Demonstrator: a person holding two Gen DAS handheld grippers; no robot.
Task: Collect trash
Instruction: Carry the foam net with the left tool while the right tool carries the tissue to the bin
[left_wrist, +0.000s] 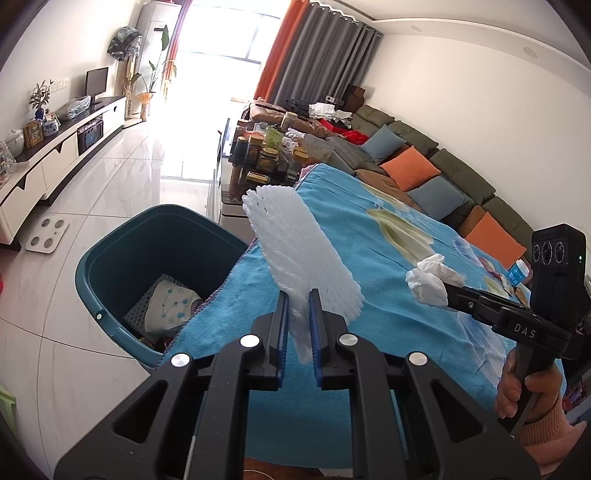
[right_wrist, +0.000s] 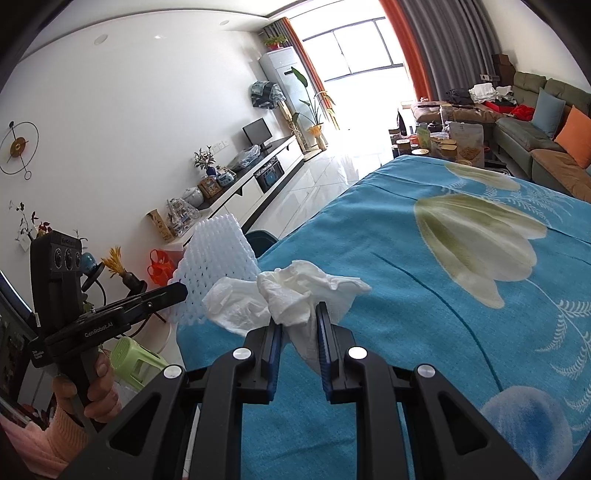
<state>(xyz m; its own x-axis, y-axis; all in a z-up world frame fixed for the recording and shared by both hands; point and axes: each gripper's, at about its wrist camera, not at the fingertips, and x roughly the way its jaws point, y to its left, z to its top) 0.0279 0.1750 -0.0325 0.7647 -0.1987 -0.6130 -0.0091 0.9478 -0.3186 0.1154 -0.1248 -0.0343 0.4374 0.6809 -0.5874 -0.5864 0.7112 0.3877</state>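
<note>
— So, where is the trash?
— Left tongs clamp white foam netting beside the teal bin; right tongs pinch crumpled tissue above the blue blanket, farther from the bin.

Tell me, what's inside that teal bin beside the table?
In the bin lie a white cloth with blue dots and a grey mesh piece. The blue tablecloth hides the bin's near side.

Both wrist views face the window — sharing the blue blanket.
</note>
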